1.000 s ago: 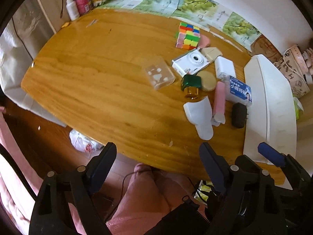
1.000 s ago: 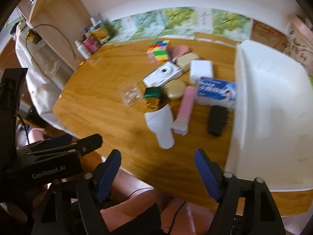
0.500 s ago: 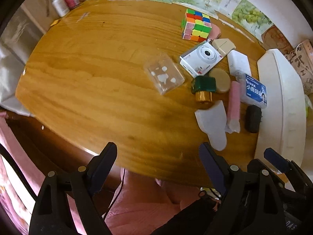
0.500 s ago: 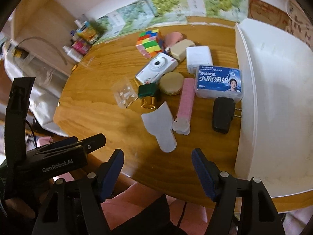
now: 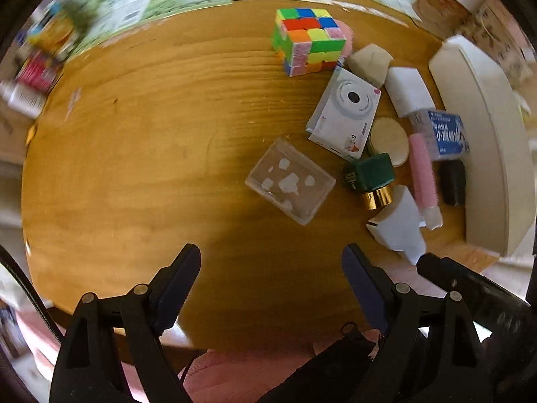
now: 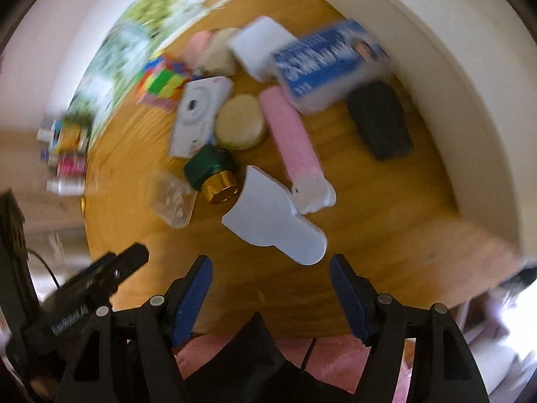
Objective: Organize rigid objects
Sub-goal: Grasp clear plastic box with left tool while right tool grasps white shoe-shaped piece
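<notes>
The opening approach is being made: both the left gripper point(image 5: 271, 270) and right gripper point(image 6: 270, 277) are being held open and empty above the wooden counter point(image 5: 134, 154). Eleven rigid objects are being counted, clustered beside one white rectangular bin point(image 5: 486, 141); the flat white paddle-shaped piece point(image 6: 273, 223), lying nearest the right gripper, is judged the likeliest first pick.

Glossy, varnished wood grain across the counter point(image 5: 141, 154); clear, smooth plastic for the small box point(image 5: 290, 181). Shiny gold metal on the cap of the dark green bottle point(image 6: 214, 176), matt white plastic on the bin point(image 5: 493, 154). Matt black plastic with blue pads on the fingers point(image 6: 193, 299).
</notes>
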{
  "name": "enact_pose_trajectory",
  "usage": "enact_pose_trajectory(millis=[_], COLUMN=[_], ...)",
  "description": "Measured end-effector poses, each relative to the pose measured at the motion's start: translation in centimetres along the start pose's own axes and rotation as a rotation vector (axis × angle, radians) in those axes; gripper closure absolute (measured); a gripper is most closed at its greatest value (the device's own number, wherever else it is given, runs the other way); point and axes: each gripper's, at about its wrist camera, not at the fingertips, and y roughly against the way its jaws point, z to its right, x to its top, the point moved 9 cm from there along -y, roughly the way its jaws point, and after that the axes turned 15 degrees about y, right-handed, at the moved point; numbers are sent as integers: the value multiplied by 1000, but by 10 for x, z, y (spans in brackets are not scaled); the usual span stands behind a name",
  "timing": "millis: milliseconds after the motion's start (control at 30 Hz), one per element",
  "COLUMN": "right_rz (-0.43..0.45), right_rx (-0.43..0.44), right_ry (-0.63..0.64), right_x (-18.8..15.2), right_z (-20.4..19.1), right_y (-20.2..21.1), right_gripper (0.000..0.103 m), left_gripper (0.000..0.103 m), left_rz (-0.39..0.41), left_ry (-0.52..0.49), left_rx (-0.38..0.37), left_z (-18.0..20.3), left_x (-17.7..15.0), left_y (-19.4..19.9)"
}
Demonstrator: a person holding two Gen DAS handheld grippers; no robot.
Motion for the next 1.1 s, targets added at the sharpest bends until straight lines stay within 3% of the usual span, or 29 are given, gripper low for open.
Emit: enact_pose_trajectory(millis=[167, 300, 367, 533, 700, 900, 1100], right_rz=[29, 44, 46, 60, 37, 11, -15], right_rx=[-23, -5, -2, -24, -87, -183, -248], right_ry=[-153, -250, -293, -367, -373, -329, -290], right_x=[-5, -6, -5, -1, 4, 14, 23], right_z=[9, 14, 15, 19, 20, 12, 6], right_y=[-10, -19, -22, -28, -31, -35, -40], right_gripper=[30, 30, 22, 21, 21, 21, 19], left_gripper=[12, 12, 12, 11, 11, 12, 26], left_rz=[-29, -54, -65, -108, -154, -181, -173], left_ry=[-118, -199, -230, -293, -362, -376, -402], left_rx=[-18, 10, 17, 25, 32, 9, -26], left_z=[2, 3, 4, 9, 17, 15, 18], left_x=[15, 35, 43, 58, 75, 97, 97], left_y=[-11, -25, -30, -46, -60, -66, -68])
